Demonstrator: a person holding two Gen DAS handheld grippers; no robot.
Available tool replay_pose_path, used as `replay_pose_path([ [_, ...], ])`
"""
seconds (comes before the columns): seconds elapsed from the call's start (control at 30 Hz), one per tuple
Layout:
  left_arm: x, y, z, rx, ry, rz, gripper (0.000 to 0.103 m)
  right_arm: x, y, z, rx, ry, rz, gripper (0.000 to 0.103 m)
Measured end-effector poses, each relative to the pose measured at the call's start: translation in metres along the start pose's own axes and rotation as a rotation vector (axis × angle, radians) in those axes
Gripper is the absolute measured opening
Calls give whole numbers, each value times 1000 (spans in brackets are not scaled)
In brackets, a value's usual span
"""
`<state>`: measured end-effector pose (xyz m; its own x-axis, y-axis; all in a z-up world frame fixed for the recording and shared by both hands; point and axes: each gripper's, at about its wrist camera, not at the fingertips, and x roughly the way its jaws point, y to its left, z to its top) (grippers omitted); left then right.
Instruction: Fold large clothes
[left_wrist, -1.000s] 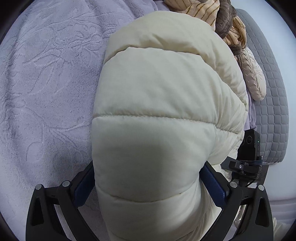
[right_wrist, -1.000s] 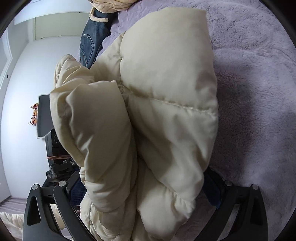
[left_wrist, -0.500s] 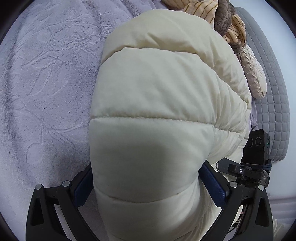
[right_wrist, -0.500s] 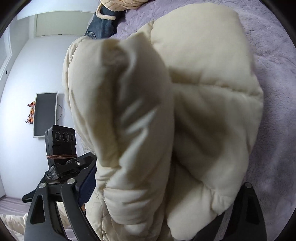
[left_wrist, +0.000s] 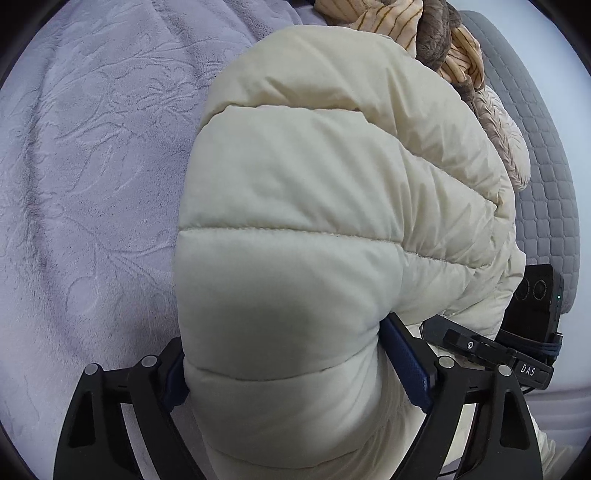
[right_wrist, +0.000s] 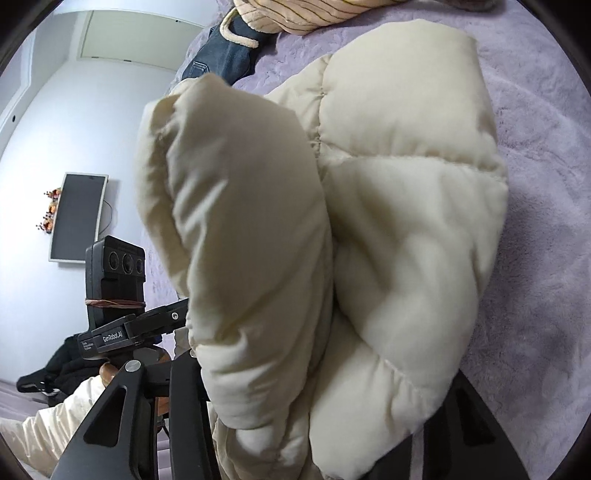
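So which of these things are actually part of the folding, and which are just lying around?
In use:
- puffy cream quilted jacket
- left gripper, shut on it
- right gripper, shut on it

Lying about:
- blue denim jeans
- striped tan garment
- wall-mounted screen

Lavender embossed blanket (left_wrist: 92, 166) covers bed; grey quilted headboard (left_wrist: 543, 155) at its edge; wall-mounted screen (right_wrist: 79, 218); black garment (right_wrist: 55, 373) on floor.

Cream quilted puffer jacket (left_wrist: 332, 229), bunched and doubled over, on lilac blanket (left_wrist: 92, 166).
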<state>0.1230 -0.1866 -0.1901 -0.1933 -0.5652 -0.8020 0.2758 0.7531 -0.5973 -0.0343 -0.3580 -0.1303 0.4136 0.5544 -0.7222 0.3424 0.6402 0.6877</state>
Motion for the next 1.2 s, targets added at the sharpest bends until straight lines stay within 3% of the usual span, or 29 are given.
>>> replay_pose_path([
  [0.27,-29,-14,-8,24,-31,15,85,-19,7,-13,-8,-19,75,47],
  [0.53,-88,9,-26,28,-114,-3,85,-28,34,-23,-42,-14,129,47],
  [0.77,-156,73,-17,-5,-197,5,85,12,96,-24,-107,-9,137,47],
  [0.97,-210,141,17,-30,-277,77,85,78,145,2,-138,4,188,47],
  [1.2,-212,196,81,-72,-343,132,85,150,163,54,-155,31,191,47],
])
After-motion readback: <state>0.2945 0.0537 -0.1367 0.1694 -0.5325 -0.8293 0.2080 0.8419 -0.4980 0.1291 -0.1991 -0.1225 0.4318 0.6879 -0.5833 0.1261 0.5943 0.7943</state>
